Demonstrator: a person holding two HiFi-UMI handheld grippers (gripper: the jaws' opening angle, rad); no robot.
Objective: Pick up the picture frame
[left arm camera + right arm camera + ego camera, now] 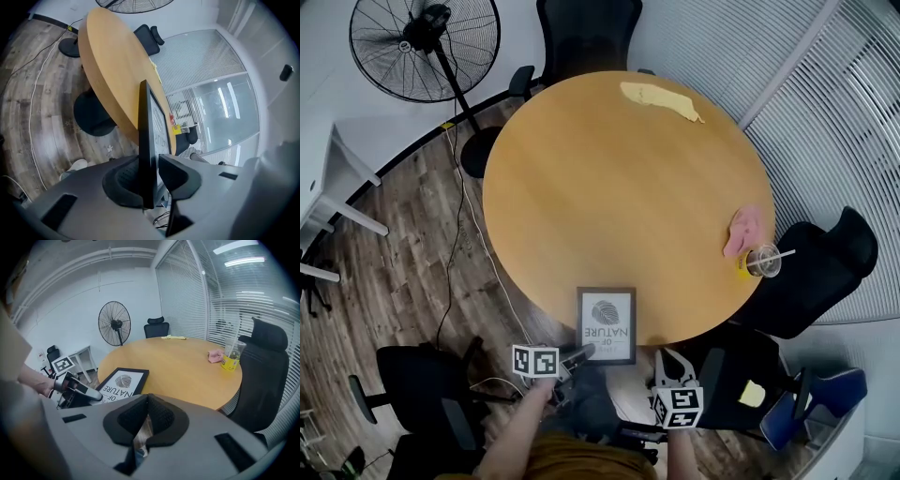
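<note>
The black picture frame (607,324) with a leaf print lies flat at the near edge of the round wooden table (619,187), its near end jutting past the rim. My left gripper (581,354) is shut on the frame's near left corner. In the left gripper view the frame (149,136) stands edge-on between the jaws of the left gripper (151,173). My right gripper (673,361) hovers just right of the frame, below the table's rim, shut and empty. The right gripper view shows the frame (123,380) ahead to the left of the right gripper (147,401).
A plastic cup with a straw (762,261) and a pink cloth (744,230) sit at the table's right edge, a yellow cloth (661,98) at the far side. Black office chairs (811,272) ring the table. A floor fan (422,42) and cable stand at the left.
</note>
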